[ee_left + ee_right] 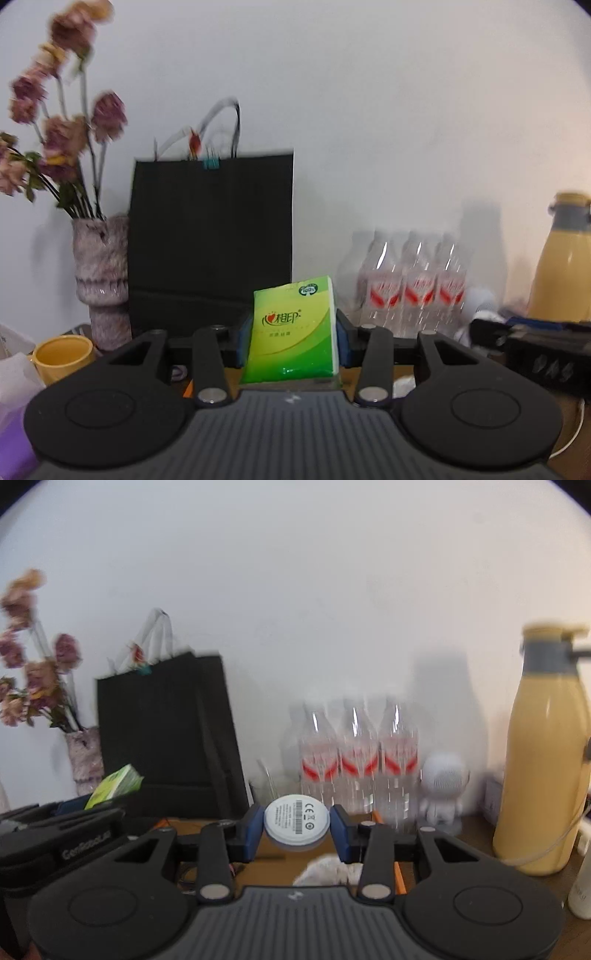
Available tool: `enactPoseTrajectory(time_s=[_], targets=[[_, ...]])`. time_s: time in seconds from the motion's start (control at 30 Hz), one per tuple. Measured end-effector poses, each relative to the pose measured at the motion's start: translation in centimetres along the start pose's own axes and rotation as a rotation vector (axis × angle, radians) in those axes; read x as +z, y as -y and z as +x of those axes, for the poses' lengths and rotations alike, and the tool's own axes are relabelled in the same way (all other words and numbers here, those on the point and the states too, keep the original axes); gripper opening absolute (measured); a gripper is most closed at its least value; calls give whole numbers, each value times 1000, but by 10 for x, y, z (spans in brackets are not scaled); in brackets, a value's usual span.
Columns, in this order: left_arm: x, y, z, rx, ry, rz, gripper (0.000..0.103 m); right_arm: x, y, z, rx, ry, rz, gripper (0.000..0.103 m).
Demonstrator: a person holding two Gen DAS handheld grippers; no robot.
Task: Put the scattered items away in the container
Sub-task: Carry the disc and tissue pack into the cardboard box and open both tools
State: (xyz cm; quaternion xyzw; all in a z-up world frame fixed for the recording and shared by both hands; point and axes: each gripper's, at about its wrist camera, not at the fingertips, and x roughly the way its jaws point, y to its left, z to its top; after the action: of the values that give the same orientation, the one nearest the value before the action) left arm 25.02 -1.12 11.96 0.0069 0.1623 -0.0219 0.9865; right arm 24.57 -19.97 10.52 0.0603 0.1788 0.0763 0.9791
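In the left wrist view my left gripper (293, 334) is shut on a green tissue pack (293, 328), held upright between its blue pads above the desk. In the right wrist view my right gripper (297, 823) is shut on a round white disc (296, 821) with a printed label facing the camera. The left gripper (62, 834) with its green tissue pack (114, 784) shows at the lower left of the right wrist view. The right gripper's black body shows at the right of the left wrist view. No container is clearly in view.
Along the white wall stand a black paper bag (210, 240), a vase of dried flowers (101, 273), three clear water bottles (356, 760), a white astronaut figure (443, 790) and a tall yellow flask (543, 760). A yellow mug (62, 356) sits low left.
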Motion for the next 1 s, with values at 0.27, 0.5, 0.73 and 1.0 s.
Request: enactPoseTrajectory(time_s=[0.27,0.5,0.73,1.0], targets=[[32,-30,150,-31,-737,-45,42,82,17,143,55,-685,98,38],[24,-27,188,7,-839,52,42,72,-11,195,57,-784,39,38],[20,-34,208,12,-854,46,43,49,-15,222,38,-840,17,38],[-7,-21,227,46,-827,111,52,12,-16,251,2,-832,-16,41]])
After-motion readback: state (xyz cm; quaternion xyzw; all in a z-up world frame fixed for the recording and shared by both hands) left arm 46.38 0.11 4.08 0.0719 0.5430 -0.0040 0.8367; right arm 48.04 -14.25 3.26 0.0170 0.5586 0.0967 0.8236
